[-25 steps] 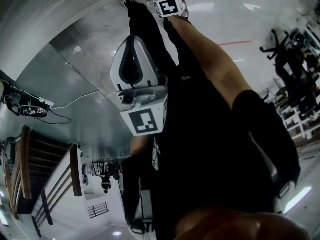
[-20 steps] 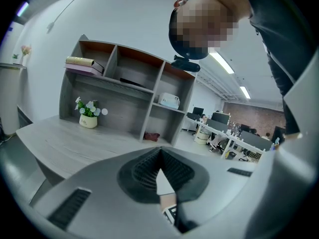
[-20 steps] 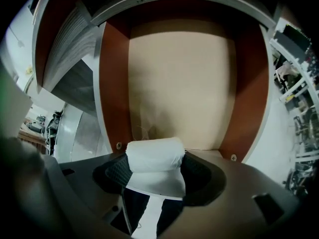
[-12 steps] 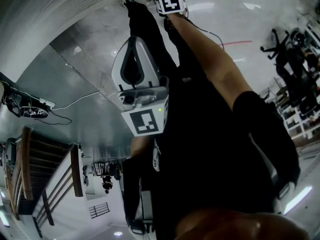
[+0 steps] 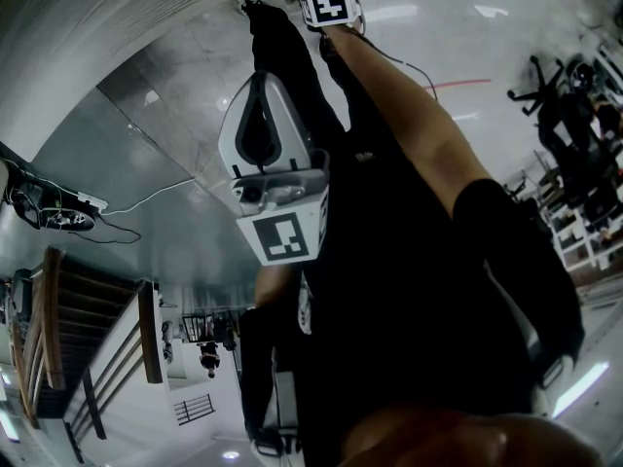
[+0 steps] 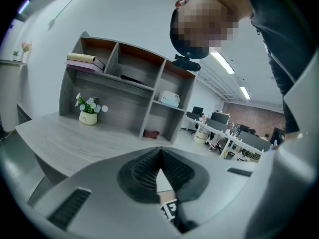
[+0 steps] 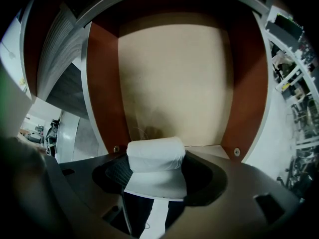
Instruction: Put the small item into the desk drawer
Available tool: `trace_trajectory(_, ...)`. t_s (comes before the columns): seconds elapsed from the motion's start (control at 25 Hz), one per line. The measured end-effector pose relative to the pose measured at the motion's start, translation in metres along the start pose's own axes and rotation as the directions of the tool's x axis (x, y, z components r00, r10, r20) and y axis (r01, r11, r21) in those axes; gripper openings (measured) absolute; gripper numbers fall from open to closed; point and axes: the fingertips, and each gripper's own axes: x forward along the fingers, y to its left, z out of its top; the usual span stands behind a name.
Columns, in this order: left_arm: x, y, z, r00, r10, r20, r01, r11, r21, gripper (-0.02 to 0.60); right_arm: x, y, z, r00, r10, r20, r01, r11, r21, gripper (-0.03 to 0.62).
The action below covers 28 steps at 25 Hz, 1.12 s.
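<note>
The right claw [image 7: 155, 164] points down into the open drawer [image 7: 102, 83] and holds a white roll [image 7: 155, 152], which looks like wound cloth or tissue. Its jaws stand wide, one pad on each end of the roll. The roll hangs over the drawer's pale bottom, about midway between the two red-brown side walls and near the edge with the two screws. I cannot tell whether it touches the bottom.

In the head view this claw's marker cube [image 5: 331, 8] sits at the top edge, at the end of a bare forearm [image 5: 419, 125].

The left claw [image 6: 159, 156] is drawn narrow, its ribbed pads meeting at the tips with nothing between them. It faces a grey table [image 6: 55, 138] carrying a shelf unit [image 6: 124, 91] along the far edge. A flower pot [image 6: 88, 114] stands at the unit's left foot, and books [image 6: 84, 59] lie in the top left compartment. A white box [image 6: 169, 98] sits in the right column, with a red thing [image 6: 151, 133] below it.
</note>
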Motion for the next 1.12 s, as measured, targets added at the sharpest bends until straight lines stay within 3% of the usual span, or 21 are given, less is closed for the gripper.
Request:
trace_trajectory(0.8,0.000,0.000,-0.001,1.000,0.005,-0.002,-0.005,1.000,-0.013,-0.011,-0.001,0.001,0.003,1.000,0.008,0.002,-0.009,0.999,0.033,0.310)
trace_trajectory(1.12,-0.002,-0.001,0.001,1.000,0.003,0.007,-0.003,1.000,-0.011,-0.011,-0.010,0.006,0.005,1.000,0.018,0.000,-0.018,1.000,-0.008,0.308)
